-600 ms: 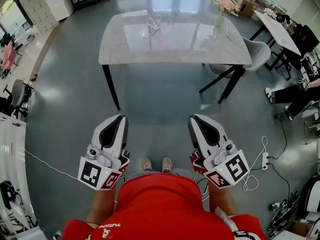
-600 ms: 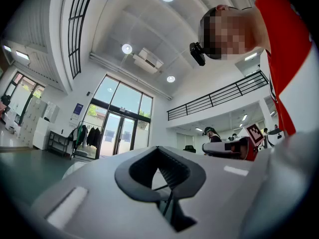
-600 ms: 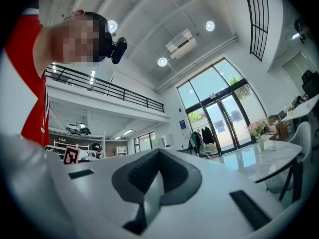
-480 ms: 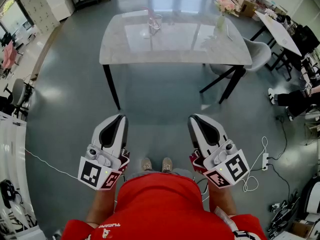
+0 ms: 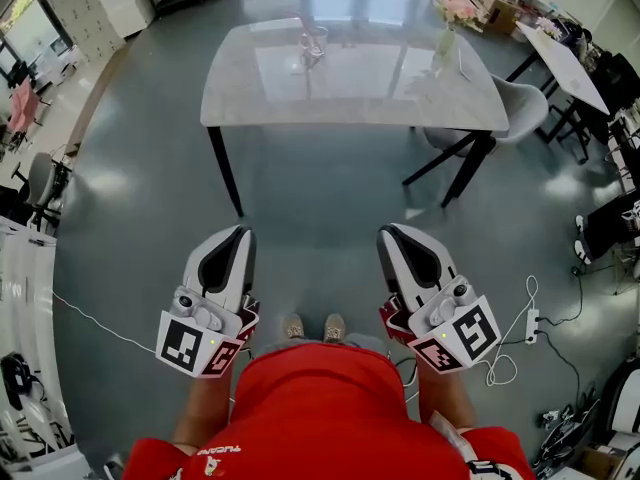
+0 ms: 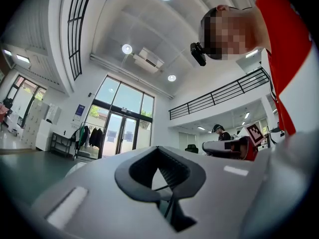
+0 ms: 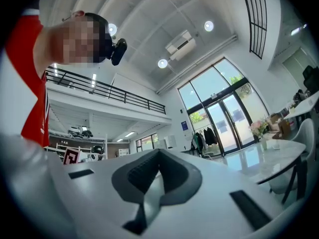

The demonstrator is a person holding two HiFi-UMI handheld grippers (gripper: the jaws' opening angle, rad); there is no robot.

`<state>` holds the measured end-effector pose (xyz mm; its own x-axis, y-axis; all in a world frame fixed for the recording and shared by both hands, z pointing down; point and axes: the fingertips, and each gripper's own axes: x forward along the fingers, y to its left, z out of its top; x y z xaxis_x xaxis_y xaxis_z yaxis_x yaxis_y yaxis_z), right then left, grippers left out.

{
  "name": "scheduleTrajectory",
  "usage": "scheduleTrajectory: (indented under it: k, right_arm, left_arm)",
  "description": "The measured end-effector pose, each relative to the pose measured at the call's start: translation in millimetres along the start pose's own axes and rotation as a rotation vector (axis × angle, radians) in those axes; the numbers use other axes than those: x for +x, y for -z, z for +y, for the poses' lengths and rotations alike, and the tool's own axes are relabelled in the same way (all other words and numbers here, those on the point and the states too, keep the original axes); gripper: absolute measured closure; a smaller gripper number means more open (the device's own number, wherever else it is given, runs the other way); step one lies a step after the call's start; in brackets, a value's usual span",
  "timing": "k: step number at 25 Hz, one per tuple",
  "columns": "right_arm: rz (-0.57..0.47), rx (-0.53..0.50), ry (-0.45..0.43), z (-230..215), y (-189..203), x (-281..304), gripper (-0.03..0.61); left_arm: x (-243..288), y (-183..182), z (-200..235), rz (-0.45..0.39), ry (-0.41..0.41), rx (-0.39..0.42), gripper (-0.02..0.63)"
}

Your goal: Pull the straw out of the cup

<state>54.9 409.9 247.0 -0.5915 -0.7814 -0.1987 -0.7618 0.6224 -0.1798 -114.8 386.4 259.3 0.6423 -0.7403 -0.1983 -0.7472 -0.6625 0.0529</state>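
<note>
Left gripper [image 5: 236, 236] and right gripper [image 5: 394, 236] are hovering closed, empty — one seemingly glass cup [image 5: 313, 41] is standing on one glossy table [image 5: 350, 96].

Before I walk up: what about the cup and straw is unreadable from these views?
- Straw: head view, too small and far to tell from the cup on the table.
- Cup's contents: head view, too small.
- Cup, left gripper view: unseen; the left gripper's body fills the lower frame.
- Cup, right gripper view: only the table's edge shows.
</note>
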Motion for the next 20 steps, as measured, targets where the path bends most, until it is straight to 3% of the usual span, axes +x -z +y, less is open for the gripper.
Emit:
scheduleTrajectory:
  k: [20]
  right_arm:
    - [0.005,-0.064,-0.038,-63.1,-11.5,28.2,0.578]
  left_arm:
    - [62.4,18.5,8.0,-0.003,-0.034,-0.005,0.609]
